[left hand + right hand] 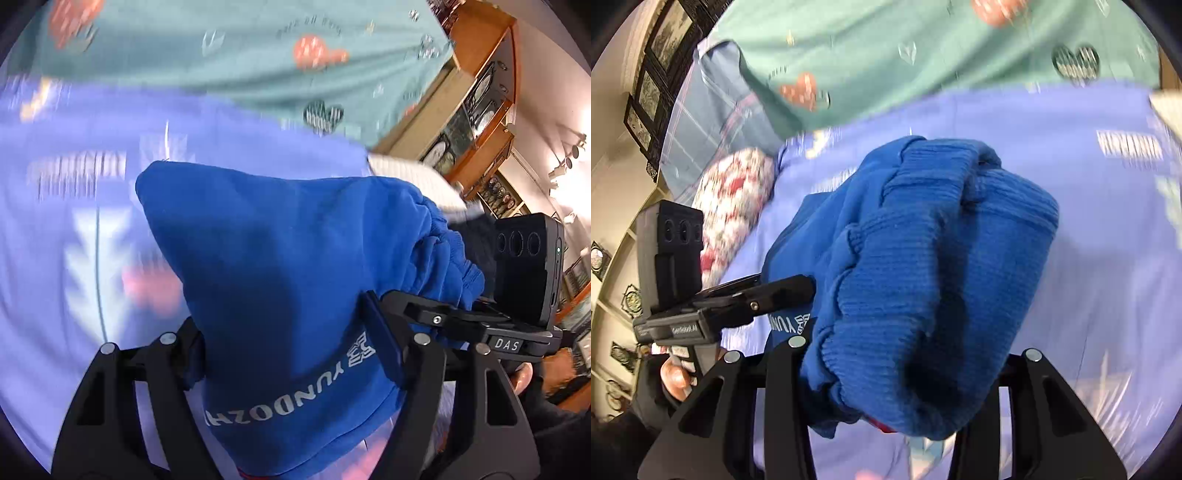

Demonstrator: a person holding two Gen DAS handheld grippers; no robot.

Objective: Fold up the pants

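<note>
The blue pants with white "YUNDOZHI" lettering hang bunched between both grippers, held above a pale blue bedsheet. My left gripper is shut on the fabric near the printed edge. My right gripper is shut on the ribbed waistband of the pants, which drapes over its fingers and hides the tips. The right gripper shows in the left wrist view, close beside the left one. The left gripper shows in the right wrist view, touching the cloth.
A green patterned blanket lies across the far side of the bed. A floral pillow and a plaid pillow lie at the left. A wooden display cabinet stands beyond the bed at the right.
</note>
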